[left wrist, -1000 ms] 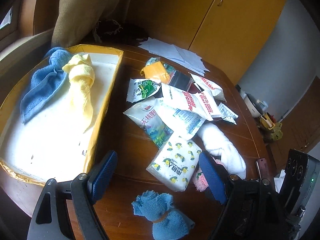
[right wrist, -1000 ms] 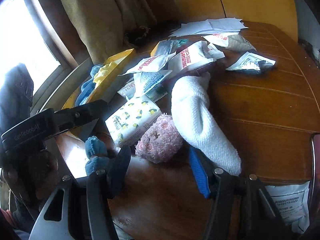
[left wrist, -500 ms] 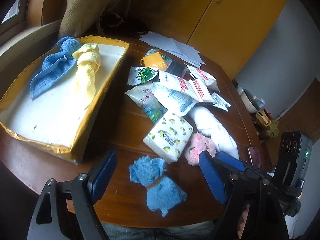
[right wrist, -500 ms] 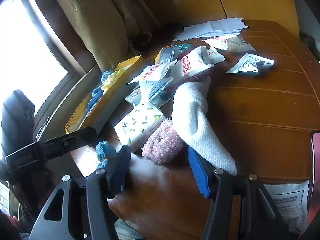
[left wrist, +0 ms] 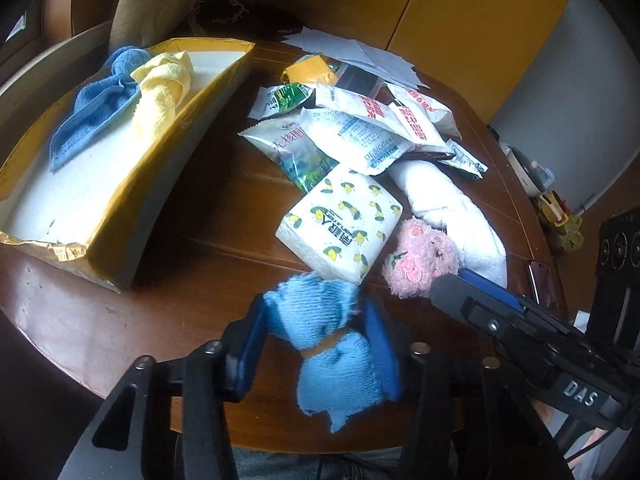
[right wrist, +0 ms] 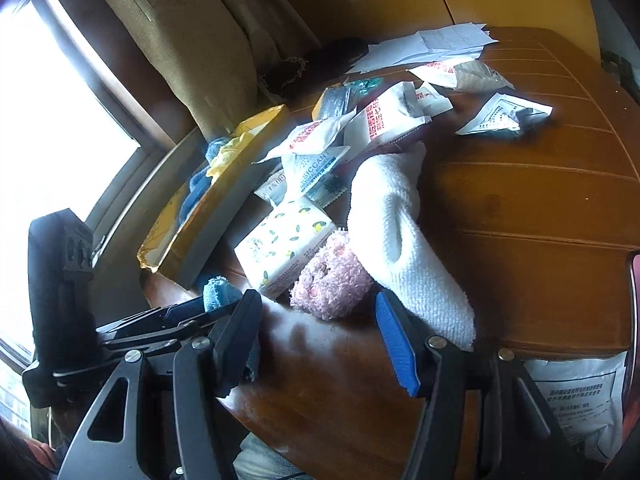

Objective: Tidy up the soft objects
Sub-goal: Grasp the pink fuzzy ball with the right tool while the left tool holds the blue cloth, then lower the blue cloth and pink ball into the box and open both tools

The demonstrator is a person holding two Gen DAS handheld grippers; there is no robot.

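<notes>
My left gripper (left wrist: 316,332) is shut on a small light-blue tied cloth (left wrist: 320,340) at the table's near edge; the cloth also shows in the right wrist view (right wrist: 216,292). My right gripper (right wrist: 320,336) is open, just short of a pink fluffy ball (right wrist: 330,284), with a white rolled towel (right wrist: 400,240) to its right. The ball (left wrist: 420,258) and towel (left wrist: 452,208) lie right of the left gripper. A gold-rimmed tray (left wrist: 132,184) at the left holds a blue towel (left wrist: 92,104) and a yellow towel (left wrist: 160,88).
A lemon-print tissue pack (left wrist: 344,224) lies beside the pink ball. Several snack and desiccant packets (left wrist: 352,136) are piled mid-table, with white papers (left wrist: 356,52) behind. Yellow cabinets (left wrist: 460,12) stand at the back. A white bag (right wrist: 576,404) hangs at the table's near right edge.
My left gripper moved down onto the small blue cloth and shut on it. My right gripper stayed open near the pink ball.
</notes>
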